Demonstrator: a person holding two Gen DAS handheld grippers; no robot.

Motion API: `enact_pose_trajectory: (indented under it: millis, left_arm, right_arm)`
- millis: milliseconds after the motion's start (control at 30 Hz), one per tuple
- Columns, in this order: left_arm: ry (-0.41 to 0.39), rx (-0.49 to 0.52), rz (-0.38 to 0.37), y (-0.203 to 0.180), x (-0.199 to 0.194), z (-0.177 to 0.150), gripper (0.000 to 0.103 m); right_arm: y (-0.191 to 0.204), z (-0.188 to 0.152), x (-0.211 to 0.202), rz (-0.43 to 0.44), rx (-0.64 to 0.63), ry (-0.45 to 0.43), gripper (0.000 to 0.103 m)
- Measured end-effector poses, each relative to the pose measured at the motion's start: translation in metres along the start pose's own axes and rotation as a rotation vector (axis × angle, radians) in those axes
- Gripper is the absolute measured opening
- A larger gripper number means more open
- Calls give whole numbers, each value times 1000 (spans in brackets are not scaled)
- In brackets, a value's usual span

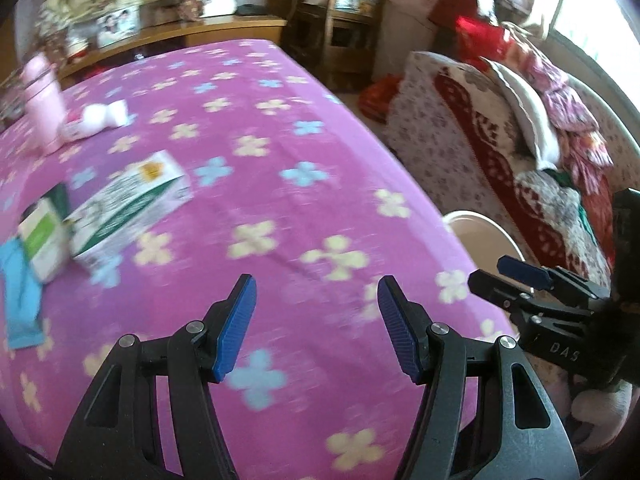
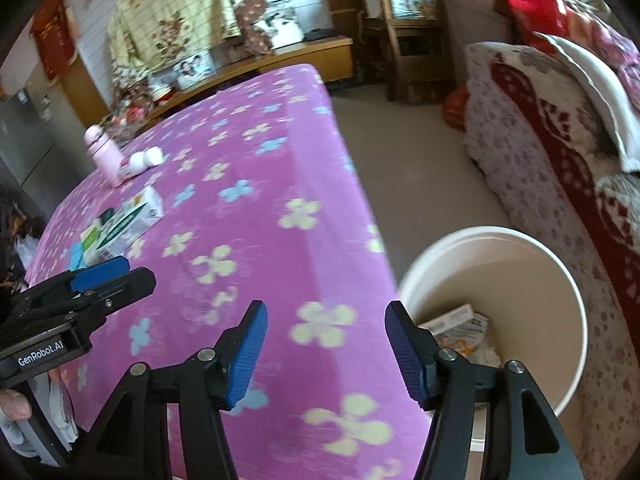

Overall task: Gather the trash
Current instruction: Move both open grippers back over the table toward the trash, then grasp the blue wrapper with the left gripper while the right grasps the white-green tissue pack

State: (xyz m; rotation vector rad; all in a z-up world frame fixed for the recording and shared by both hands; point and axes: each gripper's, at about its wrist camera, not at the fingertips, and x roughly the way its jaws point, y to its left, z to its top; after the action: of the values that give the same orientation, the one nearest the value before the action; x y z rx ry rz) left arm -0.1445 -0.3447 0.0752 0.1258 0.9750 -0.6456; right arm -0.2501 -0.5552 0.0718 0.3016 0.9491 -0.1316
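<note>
Blue-padded fingers of both grippers stand apart with nothing between them. The left gripper point(image 1: 316, 328) tilts down over the purple flowered counter point(image 1: 280, 140); the right gripper point(image 2: 324, 348) angles down at its edge, above the white bucket point(image 2: 576, 344) holding trash point(image 2: 460, 328). Cartons point(image 1: 132, 204) lie farther along the counter.

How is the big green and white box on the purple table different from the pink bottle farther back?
The green and white box lies flat on its side, while the pink bottle stands up. The box has printed green patterns and flat faces; the bottle is plain pink and round. The box sits nearer the cameras, against smaller packets; the bottle stands farther back beside a white and pink item. Both rest on the purple flowered tablecloth, outside the bin.
</note>
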Motion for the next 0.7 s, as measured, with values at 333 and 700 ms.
enact_pose_trajectory:
  millis: [333, 700]
  left_arm:
    - [-19, -132, 134, 109, -41, -23, 62]
    - [10, -280, 296, 226, -43, -35, 62]
  right_arm:
    - [75, 9, 20, 84, -108, 27, 67]
    - [158, 11, 52, 162, -235, 94, 68]
